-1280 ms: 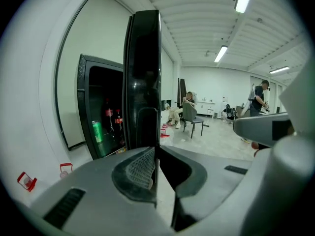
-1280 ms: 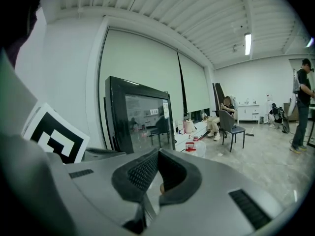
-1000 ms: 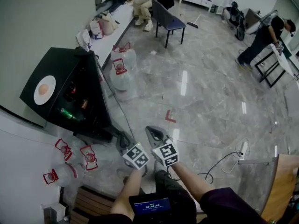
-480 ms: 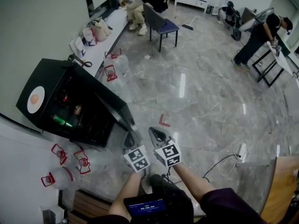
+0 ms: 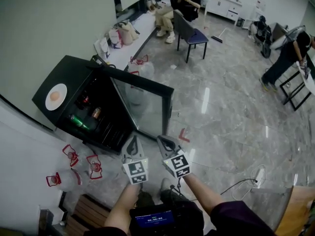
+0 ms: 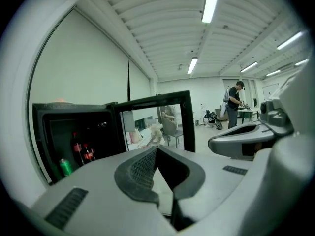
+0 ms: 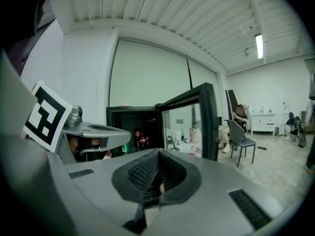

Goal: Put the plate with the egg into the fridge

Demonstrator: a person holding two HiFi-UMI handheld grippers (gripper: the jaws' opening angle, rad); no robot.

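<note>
While both grippers are carried side by side close in front of the body, neither is seen on anything. The left gripper (image 5: 132, 141) has its fingers closed tip to tip with nothing between them. The right gripper (image 5: 161, 140) has its fingers pressed together as well, empty.

Just beyond them the fridge door (image 5: 168, 113), a glass panel in a black frame, is found swung wide. A second ago its free edge lay right by the left gripper, which has since been lifted clear of it.

The fridge (image 5: 74, 75) interior is laid open: dark shelves, a green can (image 5: 76, 121), a few bottles further in. The plate (image 5: 51, 104) with the egg (image 5: 55, 96) is noted on the fridge's top, untouched and well apart from both grippers. Water jugs (image 5: 69, 156) with red handles are seen on the floor beside the fridge. Farther off, a chair (image 5: 193, 33) and a seated person (image 5: 170, 11) are noted.

Judged: the opening step is done and the plate is yet to be fetched. One gripper's fingers must be parted first. Free shelf room cannot be made out.
</note>
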